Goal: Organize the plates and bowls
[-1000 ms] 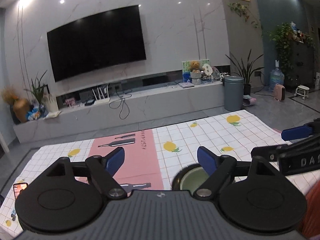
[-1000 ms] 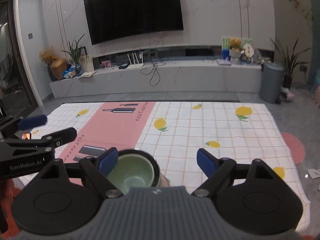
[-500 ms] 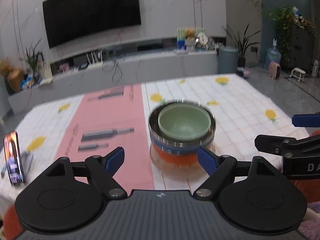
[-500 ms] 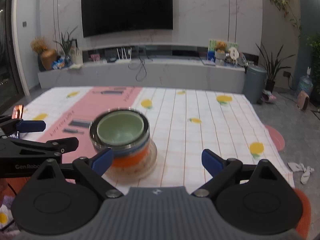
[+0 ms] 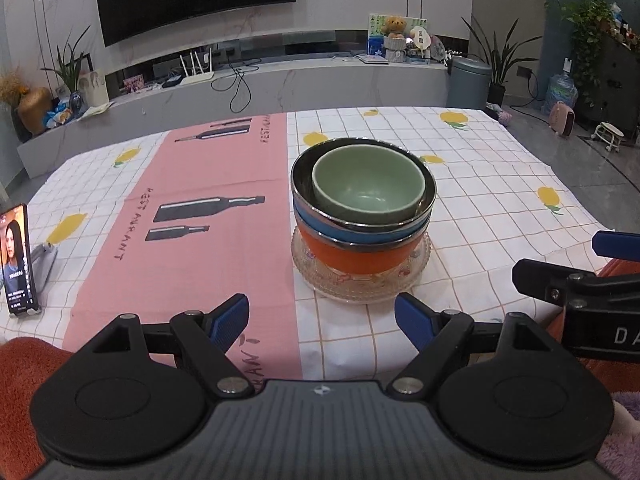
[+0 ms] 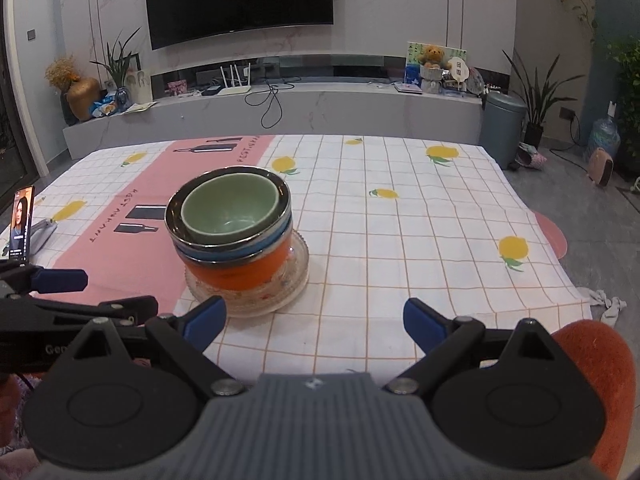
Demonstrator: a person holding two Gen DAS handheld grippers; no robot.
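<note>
Three bowls [image 5: 363, 216] sit nested on a glass plate [image 5: 360, 280], mid-table.
We hold our left gripper [image 5: 322, 320] and right gripper [image 6: 315, 318] wide open, empty; stacking looks finished, so next we likely withdraw.

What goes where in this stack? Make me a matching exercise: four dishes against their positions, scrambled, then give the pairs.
Column one:
1. green bowl
2. orange bowl
3. glass plate
4. blue bowl

Column two:
A. flat on the tablecloth, under everything
B. nested at the very top
C. directly on the plate
D. between the orange bowl and the top bowls

Pairs: 1-B, 2-C, 3-A, 4-D
</note>
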